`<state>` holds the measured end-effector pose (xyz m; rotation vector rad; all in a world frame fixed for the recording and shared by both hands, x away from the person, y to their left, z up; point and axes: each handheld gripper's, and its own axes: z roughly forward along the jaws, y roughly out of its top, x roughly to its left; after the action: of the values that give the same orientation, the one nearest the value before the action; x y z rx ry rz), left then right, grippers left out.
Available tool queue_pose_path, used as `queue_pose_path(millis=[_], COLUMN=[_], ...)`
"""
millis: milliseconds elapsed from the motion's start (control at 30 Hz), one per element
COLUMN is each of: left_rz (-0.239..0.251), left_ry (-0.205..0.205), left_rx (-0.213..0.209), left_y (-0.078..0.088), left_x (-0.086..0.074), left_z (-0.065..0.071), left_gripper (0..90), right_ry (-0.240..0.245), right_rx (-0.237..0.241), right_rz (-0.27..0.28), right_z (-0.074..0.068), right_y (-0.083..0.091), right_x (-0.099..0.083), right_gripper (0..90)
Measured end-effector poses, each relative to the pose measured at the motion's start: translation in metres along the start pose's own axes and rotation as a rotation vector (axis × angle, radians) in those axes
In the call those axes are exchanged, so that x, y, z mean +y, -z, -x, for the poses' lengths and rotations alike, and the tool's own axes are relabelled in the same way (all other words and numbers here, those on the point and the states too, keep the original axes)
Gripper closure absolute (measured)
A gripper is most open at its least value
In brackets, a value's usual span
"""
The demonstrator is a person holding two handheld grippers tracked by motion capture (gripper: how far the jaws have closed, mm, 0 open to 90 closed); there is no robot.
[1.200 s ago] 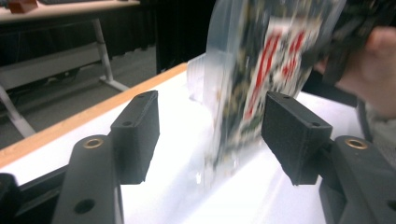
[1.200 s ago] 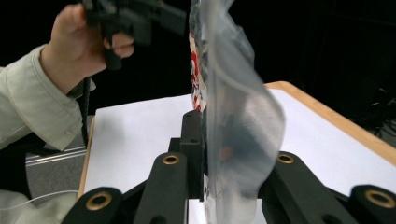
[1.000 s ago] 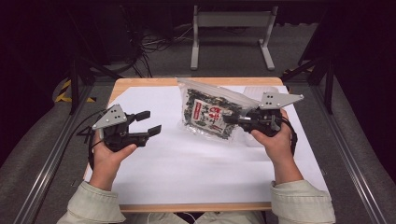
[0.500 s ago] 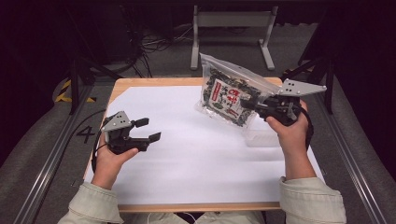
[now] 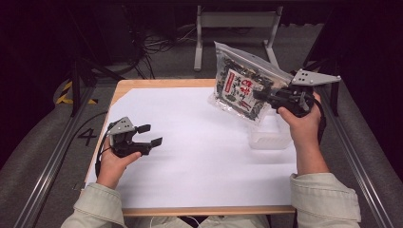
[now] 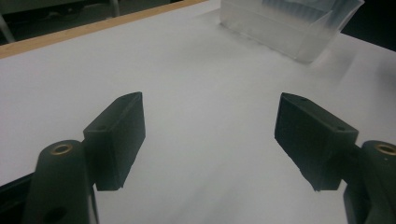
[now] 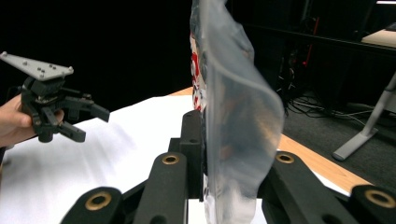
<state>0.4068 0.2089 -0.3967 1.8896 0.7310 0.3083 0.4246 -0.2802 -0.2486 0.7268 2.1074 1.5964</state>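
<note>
Clear snack bag (image 5: 242, 88), dark contents, red-white label, held aloft, tilted

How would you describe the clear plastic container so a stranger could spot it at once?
Start at the white-covered wooden table and look to its right side. There a clear, rectangular plastic container sits open-topped, under the printed snack bag held by the right hand-held gripper. It alone is see-through and resting on the table.

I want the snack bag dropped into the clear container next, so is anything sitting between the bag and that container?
Nothing visible blocks it. The right gripper holds the snack bag in the air above and just beyond the clear container, whose open top looks empty. The left gripper, jaws open, sits well off to the left.
</note>
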Motion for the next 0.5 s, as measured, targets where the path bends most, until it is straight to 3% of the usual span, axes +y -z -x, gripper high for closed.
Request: queue_pose_path(millis=[500], left_rz=[-0.015], left_ry=[-0.008], left_rx=[0.009], left_y=[-0.003], left_x=[-0.012], left_z=[-0.007], left_gripper=[26.2], right_ry=[-0.001], right_rx=[-0.084], right_rz=[-0.024], right_z=[0.026], right_y=[0.010], right_x=[0.004], right_gripper=[75.8])
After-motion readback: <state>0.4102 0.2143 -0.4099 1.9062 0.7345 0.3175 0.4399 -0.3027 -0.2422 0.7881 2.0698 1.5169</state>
